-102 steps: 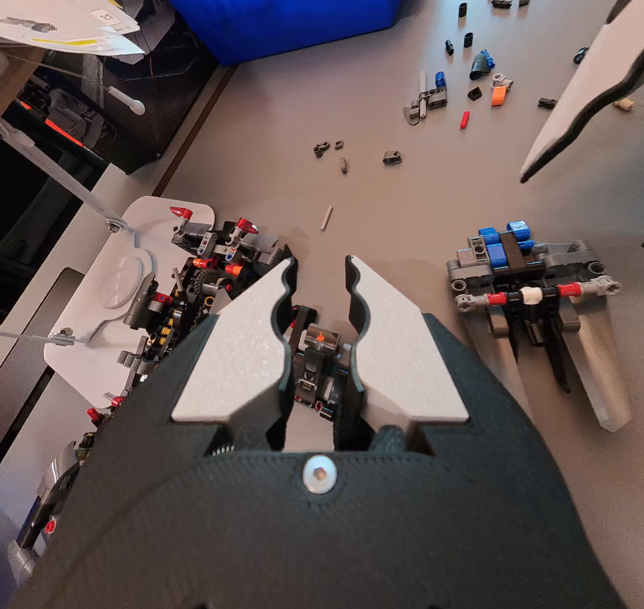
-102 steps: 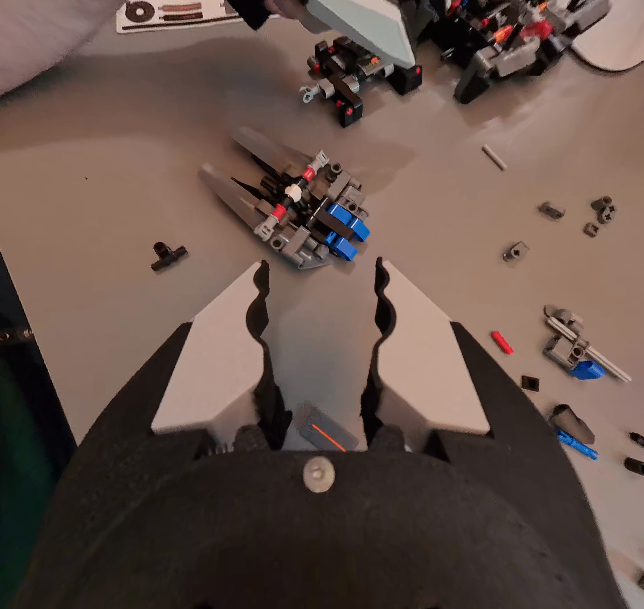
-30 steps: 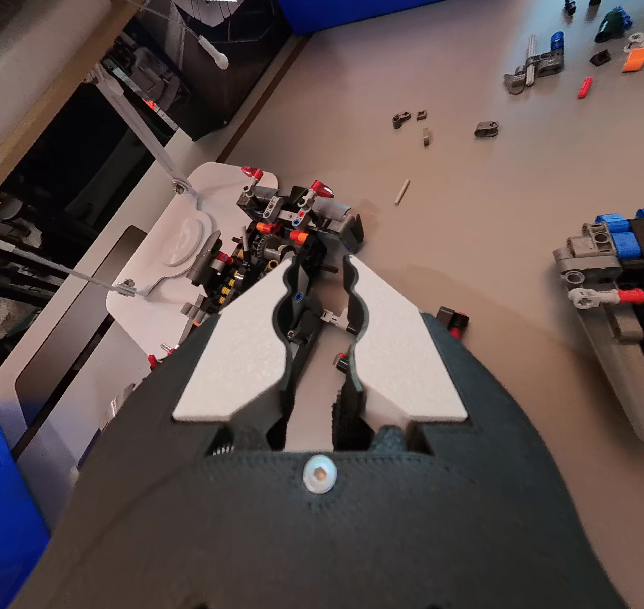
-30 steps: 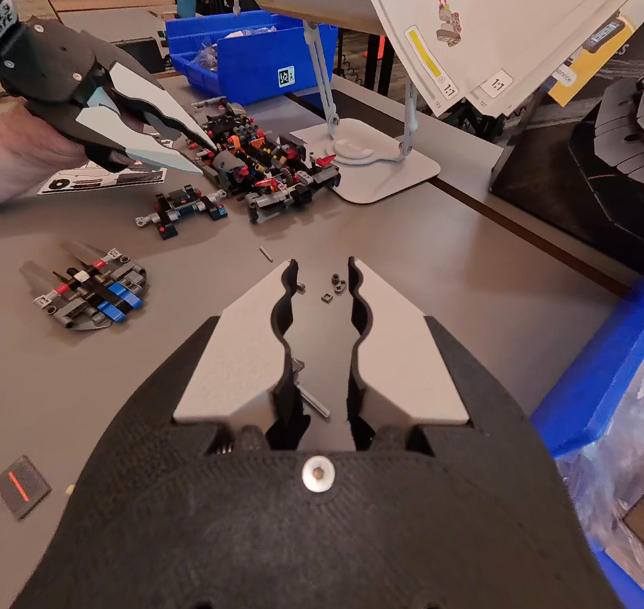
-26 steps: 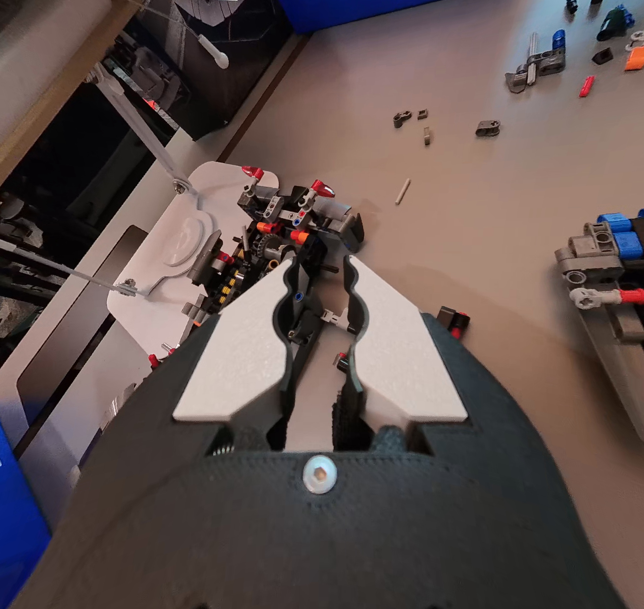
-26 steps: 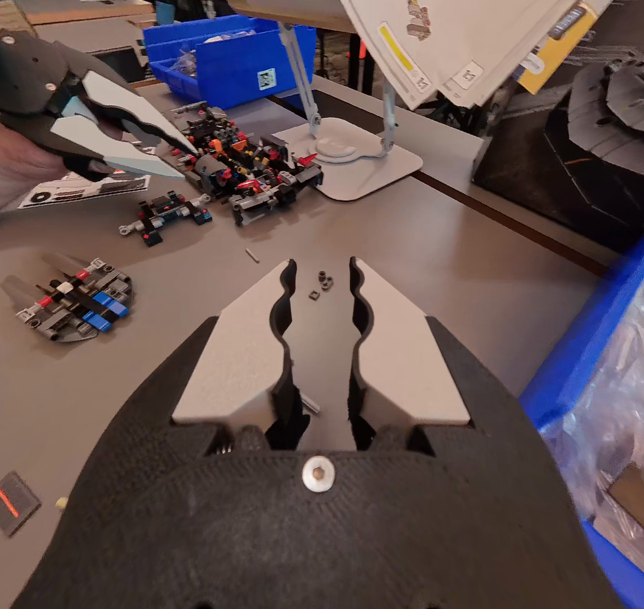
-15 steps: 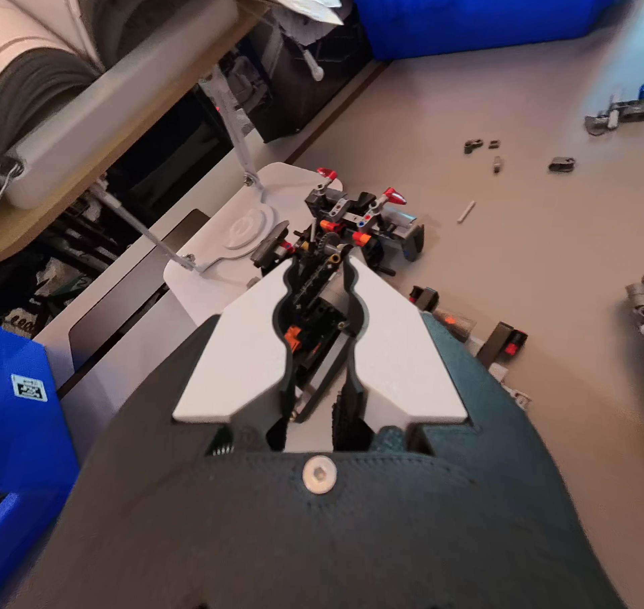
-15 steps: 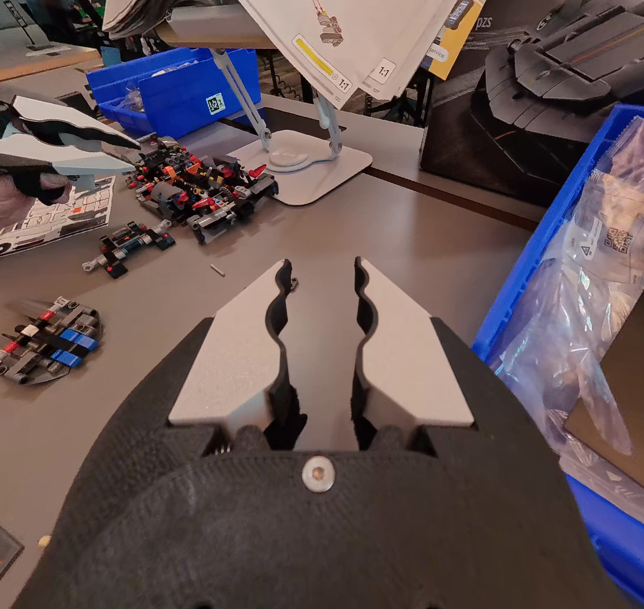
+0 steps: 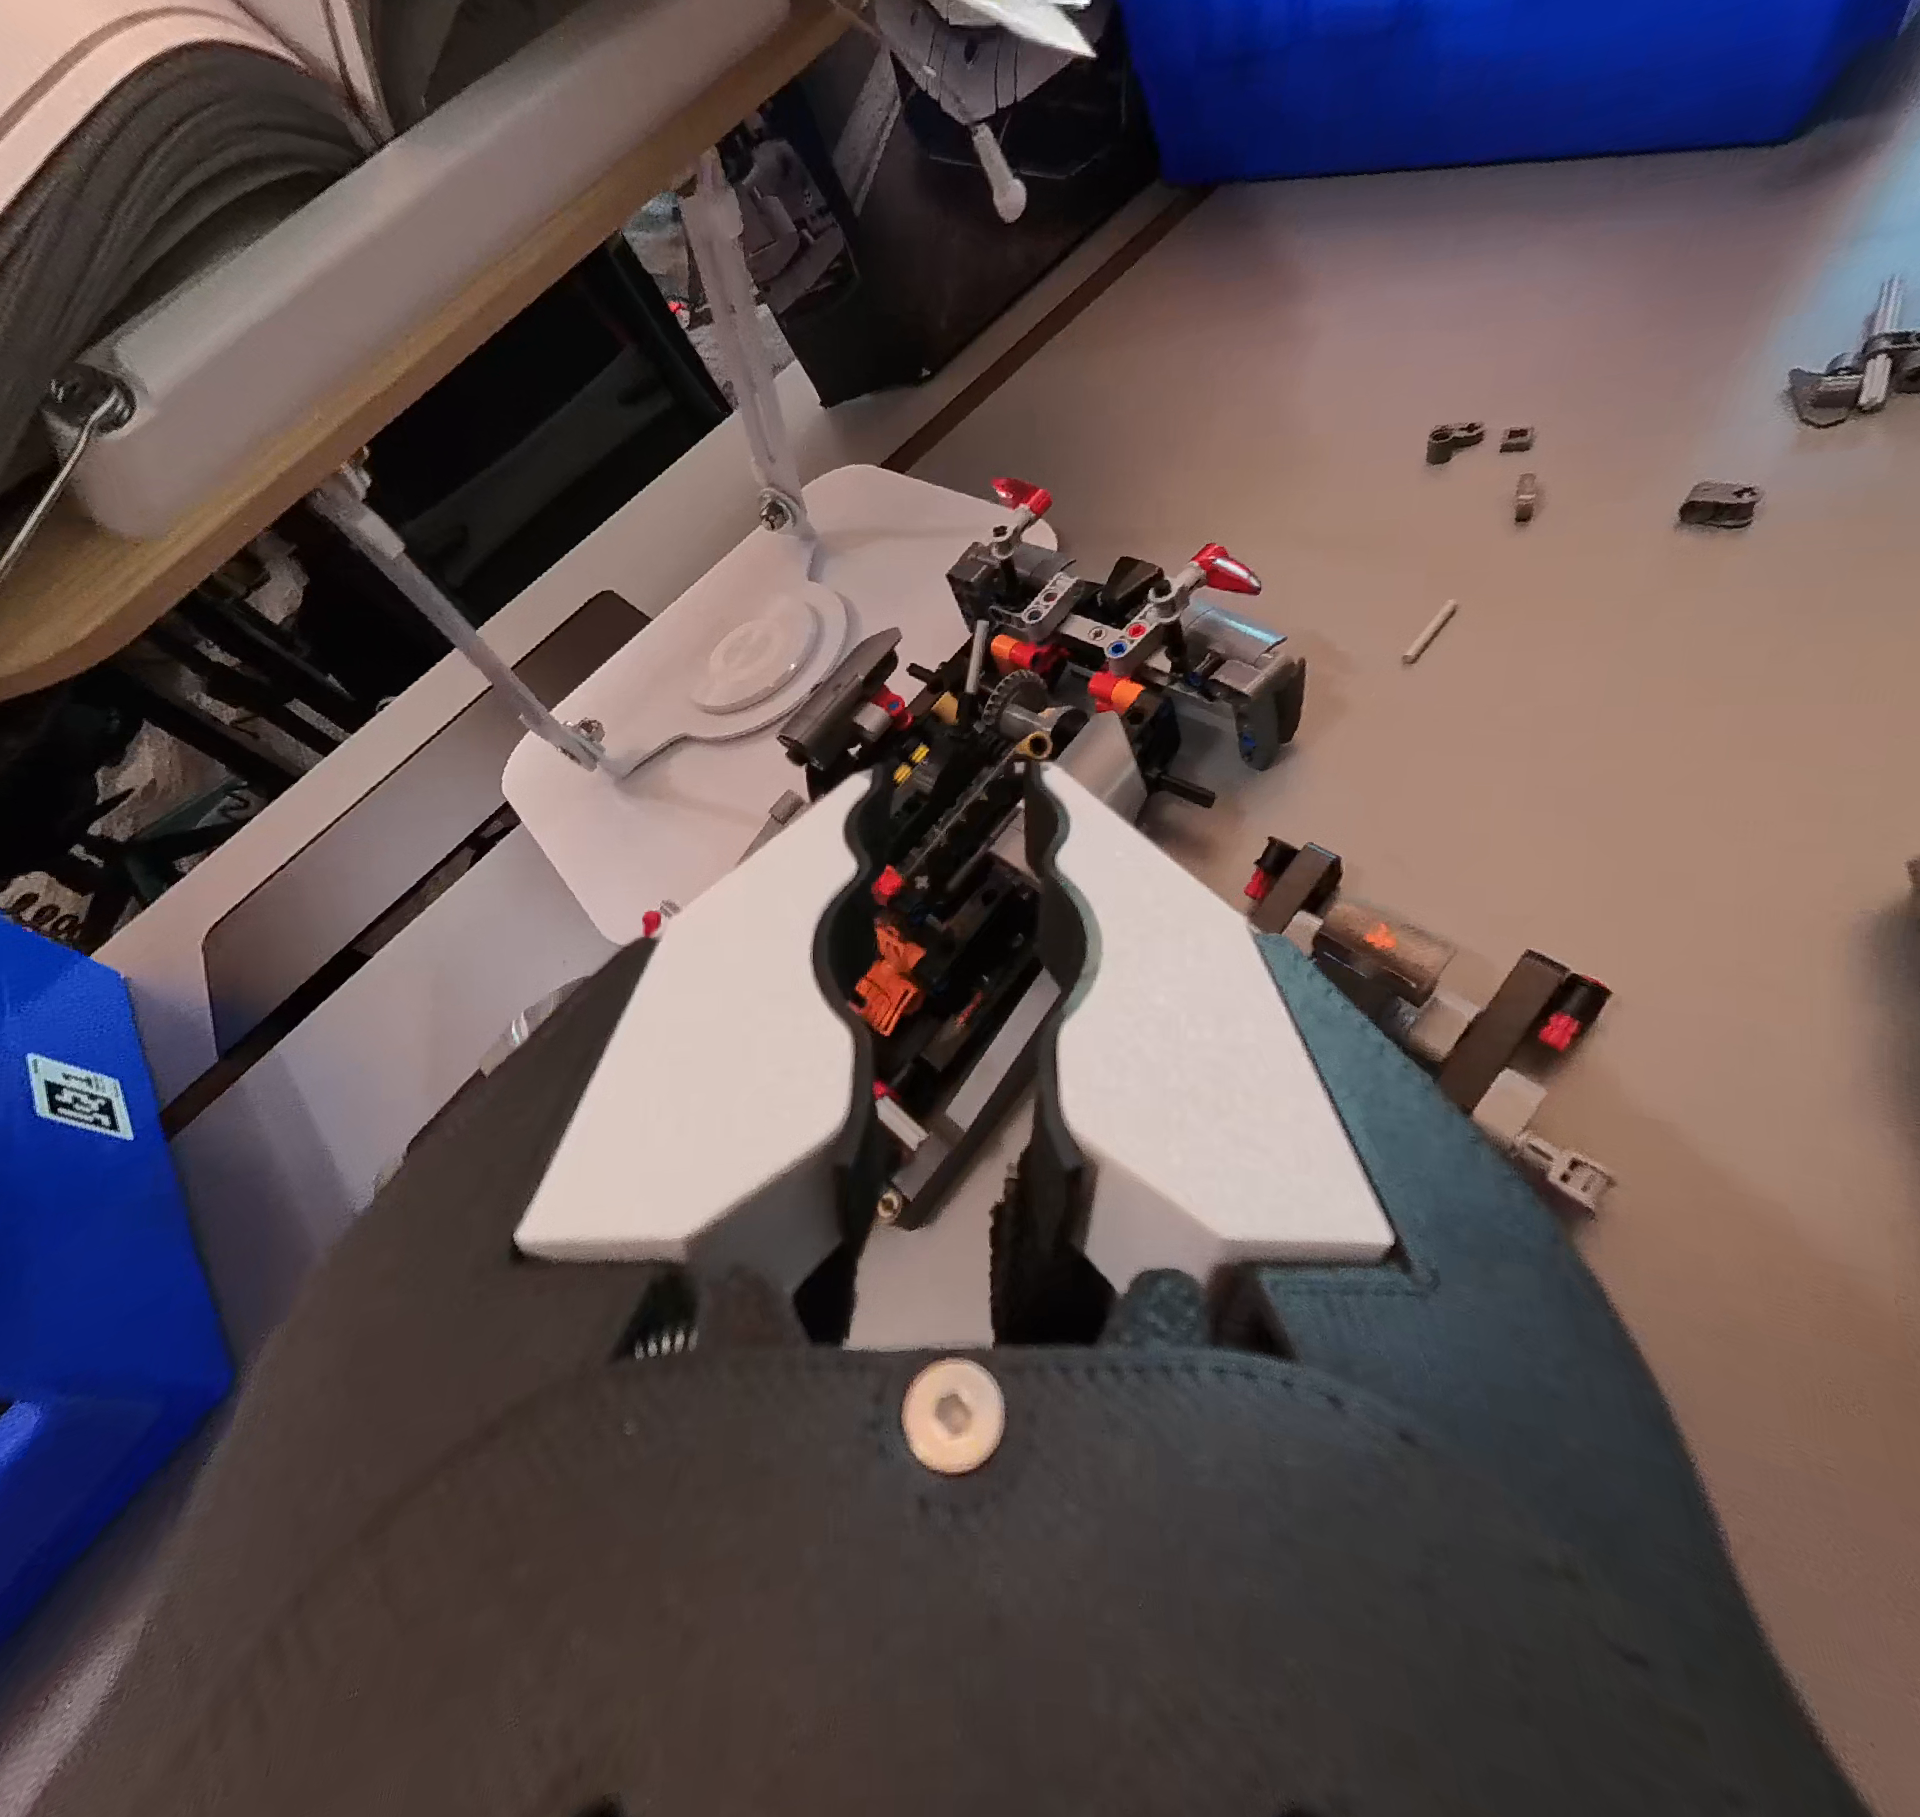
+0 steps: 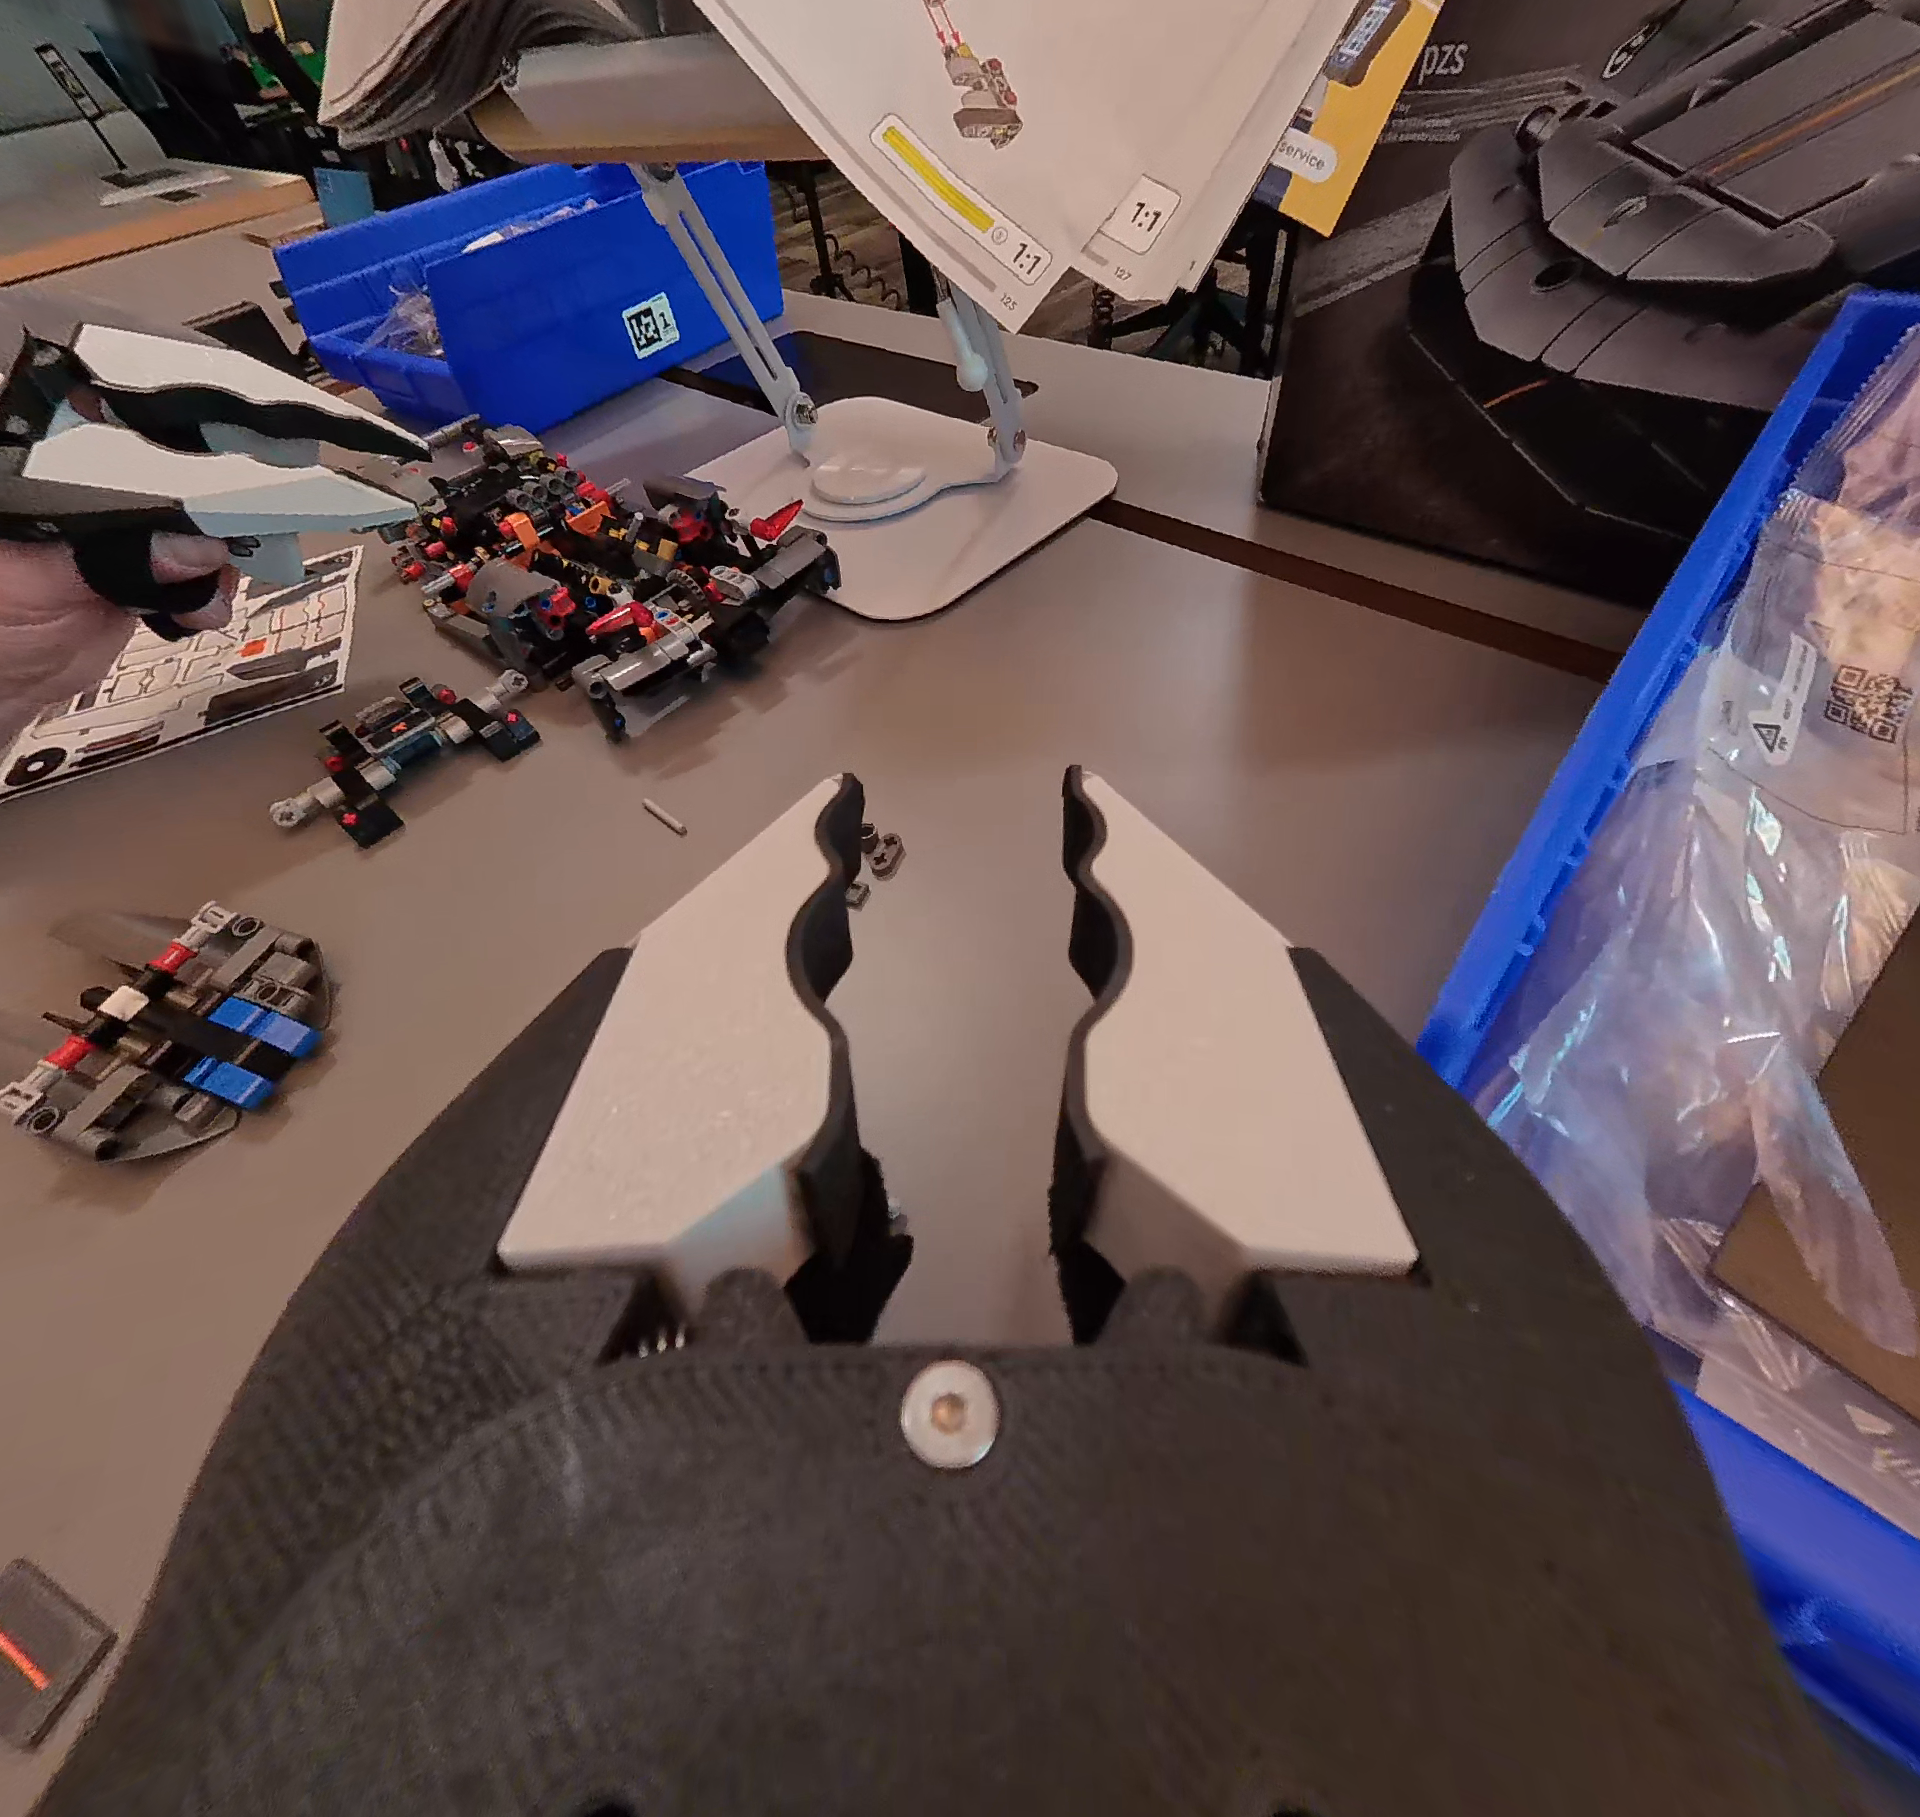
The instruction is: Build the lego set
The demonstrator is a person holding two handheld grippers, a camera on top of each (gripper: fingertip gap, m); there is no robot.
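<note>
Lego car sits beside the white stand base while our left gripper and right gripper hang with fingers apart, empty.

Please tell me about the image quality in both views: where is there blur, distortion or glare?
Left wrist view: soft motion blur toward the edges, as on the blue bin; straight table lines bend from the wide-angle lens. Right wrist view: sharper overall; light glares off the plastic bags, and the instruction booklet curves near the top edge. Both gripper bodies loom large and dark in the foreground.
</note>
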